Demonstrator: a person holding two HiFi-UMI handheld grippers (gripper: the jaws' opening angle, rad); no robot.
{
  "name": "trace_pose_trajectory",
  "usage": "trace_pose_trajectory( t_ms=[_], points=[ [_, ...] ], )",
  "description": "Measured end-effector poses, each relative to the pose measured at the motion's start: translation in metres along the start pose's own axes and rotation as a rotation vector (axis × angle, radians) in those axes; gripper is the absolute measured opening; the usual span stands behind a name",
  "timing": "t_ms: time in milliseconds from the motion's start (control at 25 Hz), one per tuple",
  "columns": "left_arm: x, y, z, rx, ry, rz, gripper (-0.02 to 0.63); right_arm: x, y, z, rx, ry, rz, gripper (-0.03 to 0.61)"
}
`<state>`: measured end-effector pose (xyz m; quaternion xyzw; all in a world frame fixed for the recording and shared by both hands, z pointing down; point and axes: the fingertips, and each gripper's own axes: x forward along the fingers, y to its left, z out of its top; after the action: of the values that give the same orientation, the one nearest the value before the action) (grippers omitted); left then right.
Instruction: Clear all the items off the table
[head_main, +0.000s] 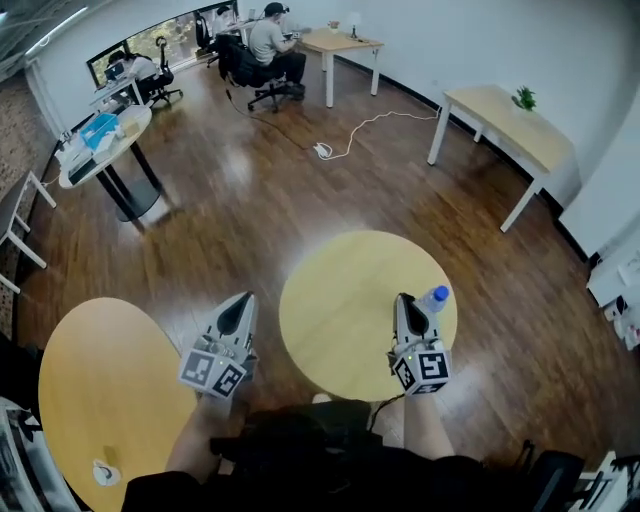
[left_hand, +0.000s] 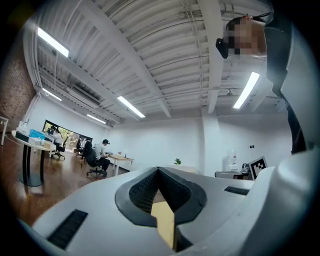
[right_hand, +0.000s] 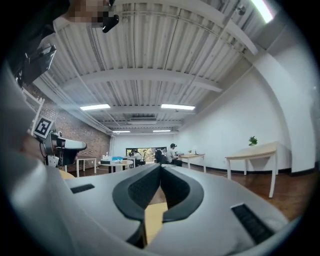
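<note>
A round yellow table stands just in front of me. On its right edge stands a clear bottle with a blue cap. My right gripper hovers over that edge, immediately left of the bottle, with its jaws shut and nothing in them. The left gripper is also shut and empty, over the floor left of the table. In the left gripper view the left gripper points level across the room, and in the right gripper view the right gripper does the same. The bottle shows in neither gripper view.
A second round yellow table is at the lower left with a small white thing on it. A cluttered round table stands far left. Wooden desks line the right wall. Seated people and a floor cable are at the back.
</note>
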<state>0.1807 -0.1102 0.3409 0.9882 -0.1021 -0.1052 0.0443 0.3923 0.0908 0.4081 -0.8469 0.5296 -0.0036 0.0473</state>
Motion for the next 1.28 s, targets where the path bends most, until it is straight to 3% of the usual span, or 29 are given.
trace_pose_trajectory(
  t_ms=[200,600,960,1080,1240,1280],
  points=[
    [0.044,-0.030,-0.027,-0.017,0.055,-0.106,0.002,-0.034,-0.052,-0.001,0.000,0.010,-0.128,0.005],
    [0.130,-0.042,-0.057,-0.096,0.079,-0.311,0.002,-0.067,-0.101,0.014,-0.036,0.033,-0.382,0.005],
    [0.179,-0.062,-0.084,-0.105,0.109,-0.414,0.002,-0.066,-0.131,-0.015,-0.042,0.130,-0.456,0.040],
    [0.183,-0.053,-0.091,-0.105,0.136,-0.421,0.002,-0.060,-0.135,-0.029,-0.035,0.161,-0.478,0.136],
    [0.186,-0.037,-0.106,-0.103,0.185,-0.427,0.002,-0.052,-0.141,-0.051,-0.009,0.190,-0.522,0.314],
    [0.186,-0.035,-0.112,-0.102,0.202,-0.431,0.002,-0.052,-0.144,-0.058,0.004,0.200,-0.534,0.330]
  ],
)
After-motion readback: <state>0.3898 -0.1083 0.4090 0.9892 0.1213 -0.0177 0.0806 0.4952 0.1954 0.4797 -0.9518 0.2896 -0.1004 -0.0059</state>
